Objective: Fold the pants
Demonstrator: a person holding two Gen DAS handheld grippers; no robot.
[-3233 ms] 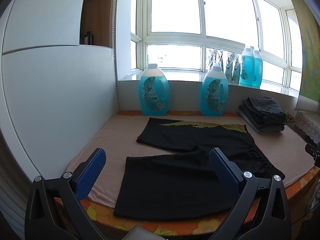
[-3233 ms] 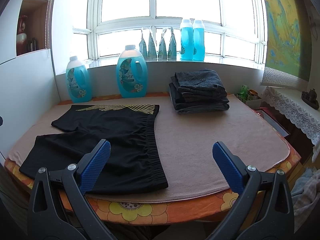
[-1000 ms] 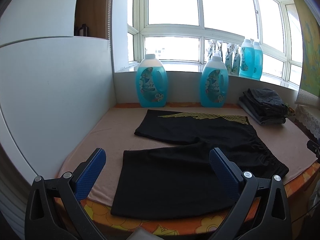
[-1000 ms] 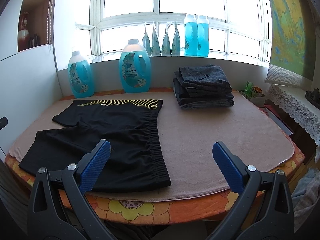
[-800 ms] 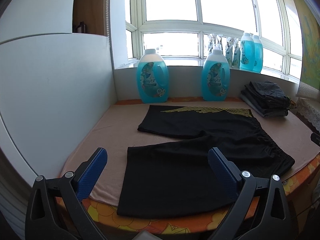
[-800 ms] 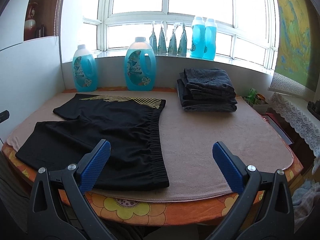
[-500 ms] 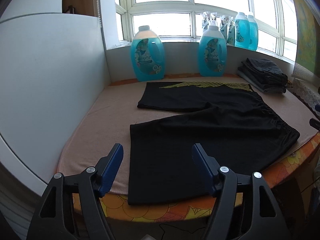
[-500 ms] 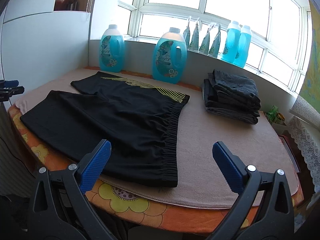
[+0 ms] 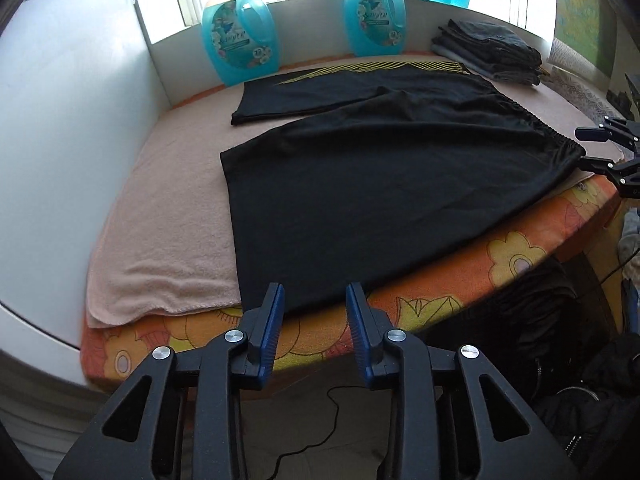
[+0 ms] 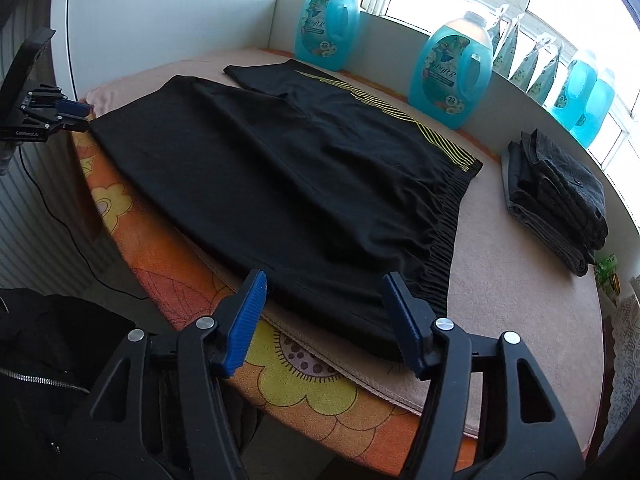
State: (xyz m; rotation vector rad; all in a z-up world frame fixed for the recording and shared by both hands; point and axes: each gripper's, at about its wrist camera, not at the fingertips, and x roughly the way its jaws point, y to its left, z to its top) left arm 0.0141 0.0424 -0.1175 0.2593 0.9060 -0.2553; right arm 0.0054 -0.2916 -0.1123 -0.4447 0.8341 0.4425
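Note:
Black shorts (image 9: 380,168) with yellow stripes lie flat on a beige towel (image 9: 172,208), legs to the left, elastic waistband to the right. My left gripper (image 9: 315,294) hovers at the hem corner of the near leg. Its jaws are closing, the fabric edge shows in the gap, and the pads do not press on it. In the right wrist view the shorts (image 10: 300,176) fill the middle. My right gripper (image 10: 325,280) is at their near edge beside the waistband, its jaws wider and also closing, nothing pinched. Each gripper shows in the other's view: the right gripper (image 9: 600,152), the left gripper (image 10: 60,114).
Two large blue detergent bottles (image 9: 240,36) (image 9: 376,20) stand along the back wall, with more on the sill (image 10: 580,96). Folded dark clothes (image 10: 560,196) are stacked at the back right. An orange floral cover (image 9: 516,256) edges the table, and a white cabinet (image 9: 60,100) stands on the left. A dark jacket (image 10: 48,344) lies below.
Both grippers have sunk toward the table's near edge and tipped downward, so the shorts look much closer. Both pairs of jaws have narrowed, the left far more. The right gripper has rolled.

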